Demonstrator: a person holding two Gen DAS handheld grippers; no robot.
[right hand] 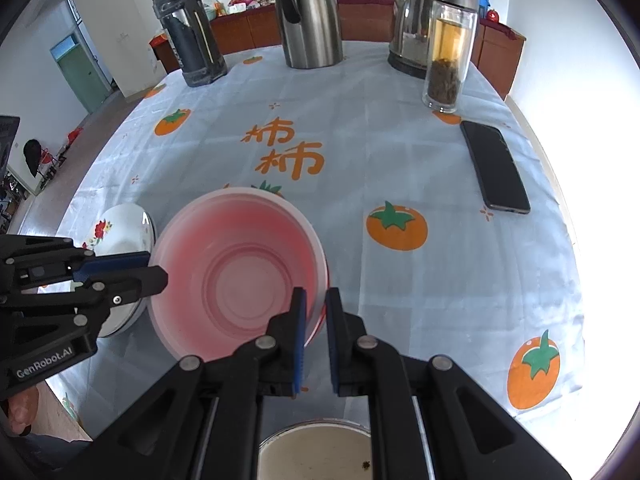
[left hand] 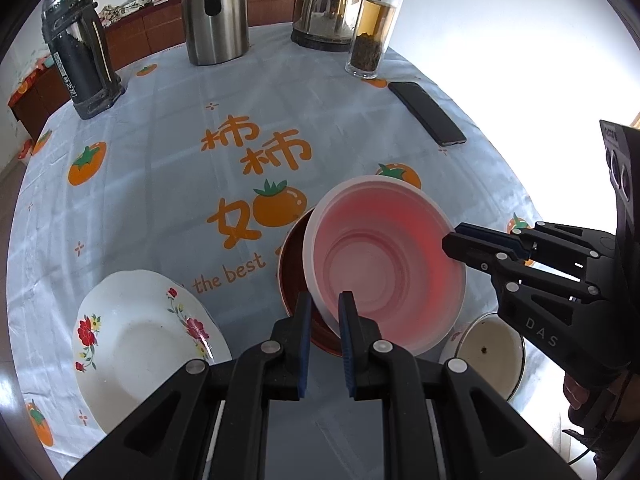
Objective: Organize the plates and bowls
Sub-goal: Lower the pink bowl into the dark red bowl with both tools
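A pink translucent bowl [left hand: 384,264] [right hand: 240,268] hangs tilted above a dark red-brown bowl [left hand: 291,272] that rests on the persimmon-print tablecloth. My left gripper [left hand: 325,308] [right hand: 158,268] is shut on the pink bowl's near-left rim. On the opposite rim, my right gripper [right hand: 316,304] [left hand: 450,242] is shut as well. A white plate with red flowers [left hand: 140,344] [right hand: 120,232] lies to the left of the bowls. Near the table's front edge sits a small white enamel bowl [left hand: 488,352] [right hand: 316,456]. In the right wrist view the pink bowl hides the brown one.
At the far side stand a dark jar [left hand: 80,48], a steel thermos jug [left hand: 216,12], an electric kettle [left hand: 328,4] and a glass tea bottle [left hand: 372,28]. A black phone [left hand: 428,114] lies near the right table edge. A wooden cabinet runs behind the table.
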